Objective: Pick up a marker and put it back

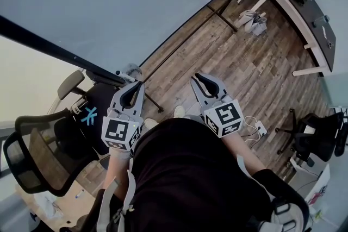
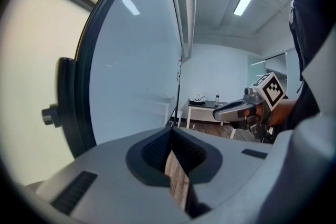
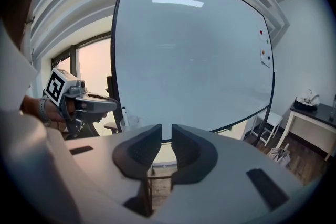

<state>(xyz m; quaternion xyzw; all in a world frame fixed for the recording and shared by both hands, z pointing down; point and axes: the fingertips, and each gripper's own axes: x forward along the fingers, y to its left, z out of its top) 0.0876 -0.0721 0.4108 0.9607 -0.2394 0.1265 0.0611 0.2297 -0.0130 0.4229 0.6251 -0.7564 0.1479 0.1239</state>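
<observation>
No marker shows clearly in any view. A large whiteboard (image 1: 136,2) on a black stand fills the space ahead (image 3: 194,60). Something small and pale, perhaps a cup (image 1: 130,69), sits at its lower left edge (image 3: 126,120). My left gripper (image 1: 139,84) is held at waist height and points at the board; its jaws touch at the tips with nothing between them (image 2: 170,134). Beside it, my right gripper (image 1: 194,79) is level with it, its jaws (image 3: 167,131) drawn together to a sliver and empty. Each gripper shows in the other's view: the right (image 2: 216,113), the left (image 3: 113,105).
A black mesh office chair (image 1: 38,155) stands close on my left. A dark-topped desk (image 1: 304,13) runs along the far right, with a folded bag (image 1: 253,22) on the wooden floor near it. A power strip (image 1: 260,129) and another black chair (image 1: 321,133) lie to my right.
</observation>
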